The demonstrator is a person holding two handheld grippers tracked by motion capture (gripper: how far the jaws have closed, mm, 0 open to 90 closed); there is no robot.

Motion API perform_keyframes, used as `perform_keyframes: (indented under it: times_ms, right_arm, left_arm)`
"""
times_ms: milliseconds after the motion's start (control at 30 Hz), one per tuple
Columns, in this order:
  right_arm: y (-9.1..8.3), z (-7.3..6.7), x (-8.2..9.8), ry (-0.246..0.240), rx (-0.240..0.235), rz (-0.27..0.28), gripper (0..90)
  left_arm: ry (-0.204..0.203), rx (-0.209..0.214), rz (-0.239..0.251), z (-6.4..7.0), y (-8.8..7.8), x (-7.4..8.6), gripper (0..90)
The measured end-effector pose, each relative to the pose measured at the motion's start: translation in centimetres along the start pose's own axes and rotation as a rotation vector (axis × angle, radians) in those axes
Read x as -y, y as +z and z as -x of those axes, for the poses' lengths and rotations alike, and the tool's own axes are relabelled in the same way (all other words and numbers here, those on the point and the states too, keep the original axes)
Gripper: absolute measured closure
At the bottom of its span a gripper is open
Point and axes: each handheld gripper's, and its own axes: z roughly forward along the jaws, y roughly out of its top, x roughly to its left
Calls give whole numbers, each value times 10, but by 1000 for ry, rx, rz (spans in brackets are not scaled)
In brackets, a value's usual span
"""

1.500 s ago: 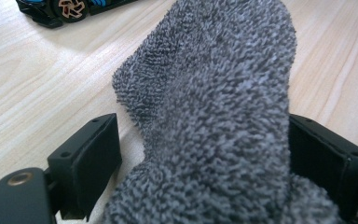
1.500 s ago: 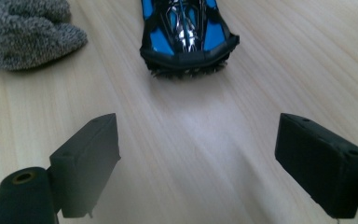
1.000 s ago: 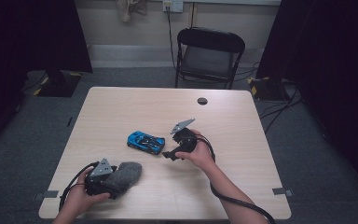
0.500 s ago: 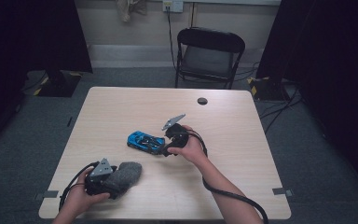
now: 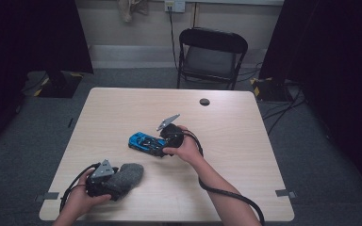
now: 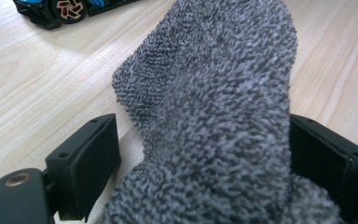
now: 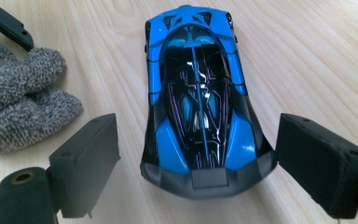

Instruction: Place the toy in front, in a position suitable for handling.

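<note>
A blue and black toy car (image 5: 143,141) lies near the middle of the light wooden table (image 5: 245,141). My right gripper (image 5: 161,148) is open, with its jaws on either side of the near end of the car (image 7: 198,93); neither pad presses on it. At the front left, my left gripper (image 5: 104,181) is low on the table with a grey fluffy cloth (image 5: 128,173) between its wide jaws. In the left gripper view the cloth (image 6: 214,93) leans on the right pad and stands apart from the left pad. The car (image 6: 60,8) shows at the top left there.
A small black round object (image 5: 204,101) sits near the table's far edge. A black folding chair (image 5: 211,54) stands behind the table. A black cable (image 5: 226,190) trails from the right gripper along the forearm. The cloth (image 7: 18,102) lies left of the car.
My right gripper has moved left to the car and now straddles its end. The left gripper and cloth have stayed put.
</note>
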Motion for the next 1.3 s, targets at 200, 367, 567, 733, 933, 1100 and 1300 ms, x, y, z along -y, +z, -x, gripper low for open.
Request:
perform_keyframes:
  times_ms: [200, 367, 567, 733, 933, 1100, 1300]
  right_arm:
    - [4, 0, -5, -4, 10, 2, 124]
    - [9, 1, -6, 6, 10, 0, 124]
    - [10, 3, -8, 11, 6, 3, 124]
    - [15, 6, -13, 11, 9, 3, 128]
    - [30, 7, -17, 22, -2, -9, 129]
    - [37, 4, -20, 22, 2, -14, 130]
    - [46, 2, -20, -2, 5, -63, 132]
  left_arm:
    - [2, 0, -1, 0, 1, -1, 117]
    - [3, 0, -1, 0, 1, -1, 116]
    - [3, -1, -1, 0, 1, -1, 116]
    - [3, -1, -1, 0, 1, -1, 115]
    - [2, 5, -3, -1, 1, -1, 114]
    - [2, 5, -3, -1, 1, -1, 114]
    - [3, 7, -4, -1, 1, -1, 112]
